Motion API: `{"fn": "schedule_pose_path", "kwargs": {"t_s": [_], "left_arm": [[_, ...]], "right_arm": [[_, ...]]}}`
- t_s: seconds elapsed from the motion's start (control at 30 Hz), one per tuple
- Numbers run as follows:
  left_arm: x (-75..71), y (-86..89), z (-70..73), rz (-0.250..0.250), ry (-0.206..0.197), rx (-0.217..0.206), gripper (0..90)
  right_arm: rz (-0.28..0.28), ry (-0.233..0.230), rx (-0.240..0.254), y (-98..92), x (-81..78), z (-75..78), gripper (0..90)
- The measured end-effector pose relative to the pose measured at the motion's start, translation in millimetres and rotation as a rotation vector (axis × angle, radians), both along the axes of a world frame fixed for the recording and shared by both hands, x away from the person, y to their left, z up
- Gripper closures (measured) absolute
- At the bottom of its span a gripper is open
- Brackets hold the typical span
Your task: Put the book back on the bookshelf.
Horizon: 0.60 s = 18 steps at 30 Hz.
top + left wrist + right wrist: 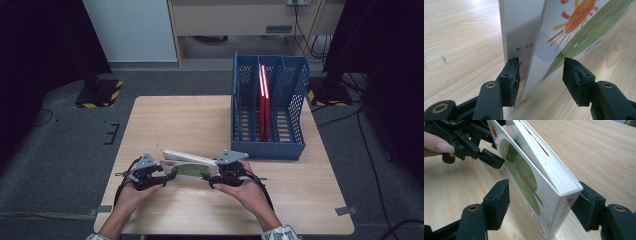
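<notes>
Picture book (190, 167) stood on edge near the counter's (165, 120) front

Left gripper (540, 75) fingers apart, straddling its loose cover; right gripper (541, 205) fingers flank the spine end, contact unclear. Blue file rack (268, 107) stands well apart.

A blue perforated plastic file rack (295, 80) with three compartments is set at the far right of the light wooden table (165, 120). Two thin red books (264, 102) are stood upright in its middle compartment.

Bare table (165, 120) lies left of the blue rack (268, 142).
</notes>
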<state>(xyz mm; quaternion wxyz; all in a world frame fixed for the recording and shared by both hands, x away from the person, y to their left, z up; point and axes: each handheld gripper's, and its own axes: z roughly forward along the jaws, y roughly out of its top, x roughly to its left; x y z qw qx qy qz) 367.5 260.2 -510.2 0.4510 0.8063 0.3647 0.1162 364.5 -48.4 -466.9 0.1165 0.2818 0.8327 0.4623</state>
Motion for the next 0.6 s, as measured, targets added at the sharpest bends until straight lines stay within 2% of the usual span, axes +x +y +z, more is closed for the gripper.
{"fn": "schedule_pose_path", "kwargs": {"t_s": [0.27,0.6], "left_arm": [[0.7,5.3,0.6,0.034,0.005,-0.006,44.1],[2.2,8.7,-0.4,0.074,0.021,-0.012,33.4]], "right_arm": [[0.015,0.0,-0.018,7.9,5.6,0.9,35.3],[0.024,0.015,-0.033,17.5,15.9,-0.1,35.7]]}}
